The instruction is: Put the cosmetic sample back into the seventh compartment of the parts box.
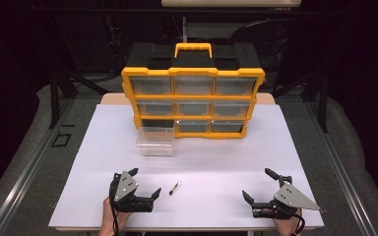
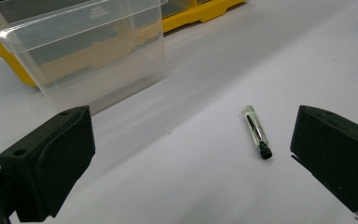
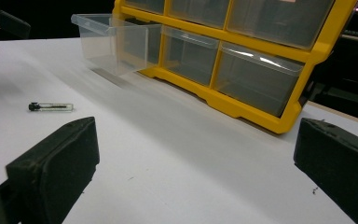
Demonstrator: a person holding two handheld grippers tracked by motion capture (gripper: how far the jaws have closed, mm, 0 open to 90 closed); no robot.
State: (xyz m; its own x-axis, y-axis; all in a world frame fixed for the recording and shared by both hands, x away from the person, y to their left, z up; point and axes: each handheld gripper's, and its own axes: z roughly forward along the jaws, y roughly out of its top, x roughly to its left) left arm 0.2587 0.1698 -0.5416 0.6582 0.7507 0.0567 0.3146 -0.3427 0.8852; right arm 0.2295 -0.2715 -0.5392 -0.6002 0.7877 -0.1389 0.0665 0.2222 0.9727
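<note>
Clear glass or plastic makes up the small tube (image 1: 175, 187) lying flat on the white table (image 1: 226, 157), in the lower middle of the high view, with a black cap at its lower end. It sits just right of the left gripper (image 1: 144, 183), which rests at the lower left of that frame with its 2 jaws spread wide and nothing between them. In the left gripper view the tube (image 2: 257, 131) lies right of centre, nearer the right-hand jaw than the left one, touching neither, its black cap towards the bottom of the frame.

At the lower right of the high view the right gripper (image 1: 257, 184) also rests on the table, jaws gaping and empty, well apart from the tube. In the right gripper view the tube (image 3: 51, 107) lies at the left edge of the frame, cap pointing left.

A yellow organiser (image 1: 193, 102) with a 3 by 3 grid of clear drawers and a yellow handle on top stands upright in the upper middle of the high view. A clear drawer (image 1: 155, 141) sits on the table in front of its lower left corner, whose slot looks dark. In the right gripper view that drawer (image 3: 116, 42) appears upper left, and in the left gripper view (image 2: 81, 49) also upper left, beyond the jaws.
</note>
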